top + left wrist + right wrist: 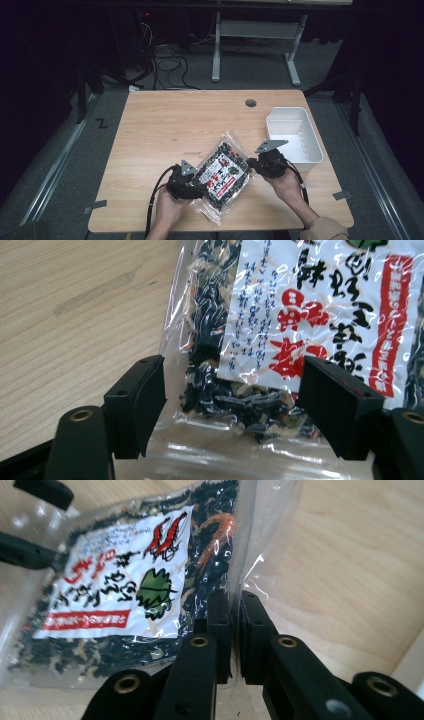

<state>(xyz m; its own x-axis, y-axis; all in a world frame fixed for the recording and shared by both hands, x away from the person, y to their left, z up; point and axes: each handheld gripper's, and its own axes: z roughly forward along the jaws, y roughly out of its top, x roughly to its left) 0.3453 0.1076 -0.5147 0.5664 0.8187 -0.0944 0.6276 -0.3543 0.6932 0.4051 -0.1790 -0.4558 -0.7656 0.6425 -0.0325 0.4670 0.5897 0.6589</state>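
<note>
right gripper [234,625] jaws nearly together, pinching the clear side edge of the snack bag [222,173]; in the right gripper view the plastic seam runs up between the two black jaws. left gripper [232,410] jaws spread wide, one on each side of the bag's lower corner, not clamped; the bag's clear bottom seal lies between them in the left gripper view. In the high view the left gripper [186,183] sits at the bag's near-left end, the right gripper [263,162] at its right edge, a hand behind each, cables trailing toward the person

bag: clear plastic, dark dried bits inside, white label with red and black print, shrimp and leaf drawings; lies diagonally near the front middle of the table [165,125], between the two grippers

table is light wood with a round hole [250,103] near the far edge; tape bits on the front corners. Grey floor around, dark room, cables [167,67] and a white desk frame [255,45] behind

white bin [294,137] at the table's right side, just beyond the right gripper, looks empty
</note>
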